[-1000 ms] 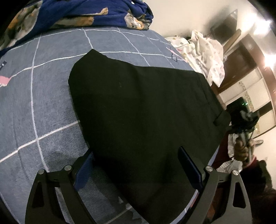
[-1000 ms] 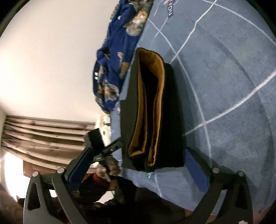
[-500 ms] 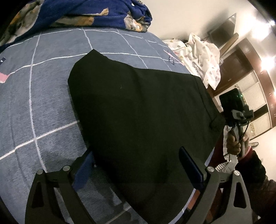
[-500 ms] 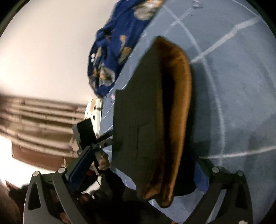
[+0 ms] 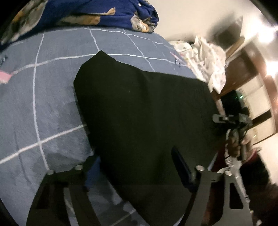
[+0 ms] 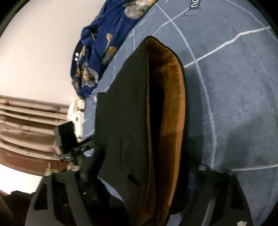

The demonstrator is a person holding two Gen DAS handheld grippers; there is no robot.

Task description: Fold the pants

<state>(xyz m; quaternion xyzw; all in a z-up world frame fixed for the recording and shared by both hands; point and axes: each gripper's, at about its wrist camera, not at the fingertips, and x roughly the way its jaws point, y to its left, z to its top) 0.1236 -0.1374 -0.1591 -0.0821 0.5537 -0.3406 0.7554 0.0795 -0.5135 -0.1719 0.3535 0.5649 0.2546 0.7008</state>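
Note:
Black pants [image 5: 139, 121] lie folded on a grey-blue checked bedspread [image 5: 43, 104]. My left gripper [image 5: 137, 166] straddles their near corner, one finger at the cloth's left edge and the other on top of it. Its jaws are closing and do not pinch the cloth. In the right wrist view the waist end of the pants [image 6: 130, 121] gapes, showing an orange lining [image 6: 172, 113]. My right gripper [image 6: 140, 170] has this end between its fingers and its jaws are closing, with no firm pinch seen. Each view shows the other gripper: the right [image 5: 232, 121] in a hand, the left [image 6: 69, 144].
A blue blanket with animal prints [image 5: 78, 13] is bunched at the far end of the bed against a white wall. A white patterned cloth [image 5: 208, 57] hangs at the bed's far right corner. Dark wooden furniture [image 5: 243, 69] stands beyond the bed's edge.
Both pairs of jaws have narrowed around the pants. My right gripper has moved in and rolled, so the waist end now fills the gap between its fingers. The left hand has stayed put.

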